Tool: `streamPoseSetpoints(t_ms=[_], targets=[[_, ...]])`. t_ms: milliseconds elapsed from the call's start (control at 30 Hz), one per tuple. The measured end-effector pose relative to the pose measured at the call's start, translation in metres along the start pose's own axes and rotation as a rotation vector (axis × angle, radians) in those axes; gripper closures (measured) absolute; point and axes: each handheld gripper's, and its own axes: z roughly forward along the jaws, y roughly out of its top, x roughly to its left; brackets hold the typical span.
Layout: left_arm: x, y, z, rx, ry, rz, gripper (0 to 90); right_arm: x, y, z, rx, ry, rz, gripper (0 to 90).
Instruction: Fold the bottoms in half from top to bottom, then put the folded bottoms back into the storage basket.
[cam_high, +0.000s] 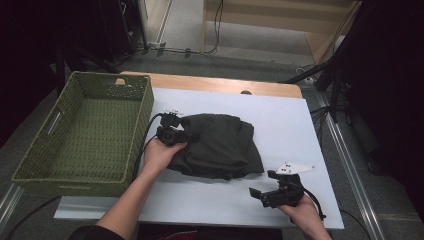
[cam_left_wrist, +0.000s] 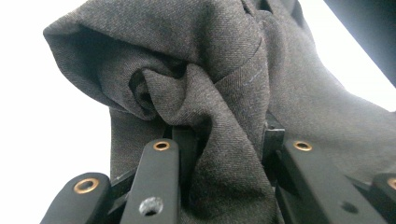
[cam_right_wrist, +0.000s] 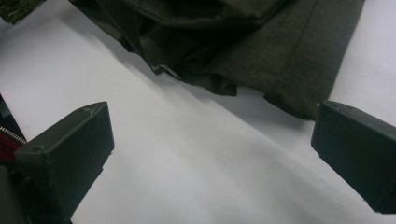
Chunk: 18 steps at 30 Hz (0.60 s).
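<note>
A: What is the setting, starting from the left?

B: A wooden counter (cam_high: 215, 83) carries a smooth white sheet (cam_high: 290, 125) over most of its top. Around it the room is dark, with grey floor, loose cables at twelve o'clock and black stands at two o'clock.

A: And at nine o'clock?

B: A green woven basket (cam_high: 132, 130), rectangular, with slotted handle holes and a bumpy plaited texture. It sits at the counter's left edge, partly off the white sheet.

A: Next along?

B: The left gripper (cam_high: 175, 134), black with a cable curling off it, is held in a hand (cam_high: 160, 152) just right of the basket. Its jaws are clamped on a bunched fold of the dark cloth (cam_left_wrist: 219, 79); in the left gripper view the fabric is pinched between them and puckers into a knot above.

A: Where does the cloth lie?

B: At the centre of the sheet, a soft, crumpled, dark grey-green heap with a fine twill weave and stitched hems. Its left edge is in the gripper; the rest spreads toward three o'clock.

A: And the far right?

B: At five o'clock the right gripper (cam_high: 272, 192), black and blocky with a pale three-cornered plate on top, rests low over the sheet, near the cloth without touching it. Its jaws stand wide apart with bare white sheet between them.
</note>
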Motion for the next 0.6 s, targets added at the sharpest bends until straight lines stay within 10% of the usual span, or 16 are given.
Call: streamPoseSetpoints(t_ms=[600], targets=[[-0.042, 0.051, -0.024, 0.081, 0.006, 0.069, 70.4, -0.002, 0.001, -0.003, -0.028, 0.008, 0.013, 0.0]])
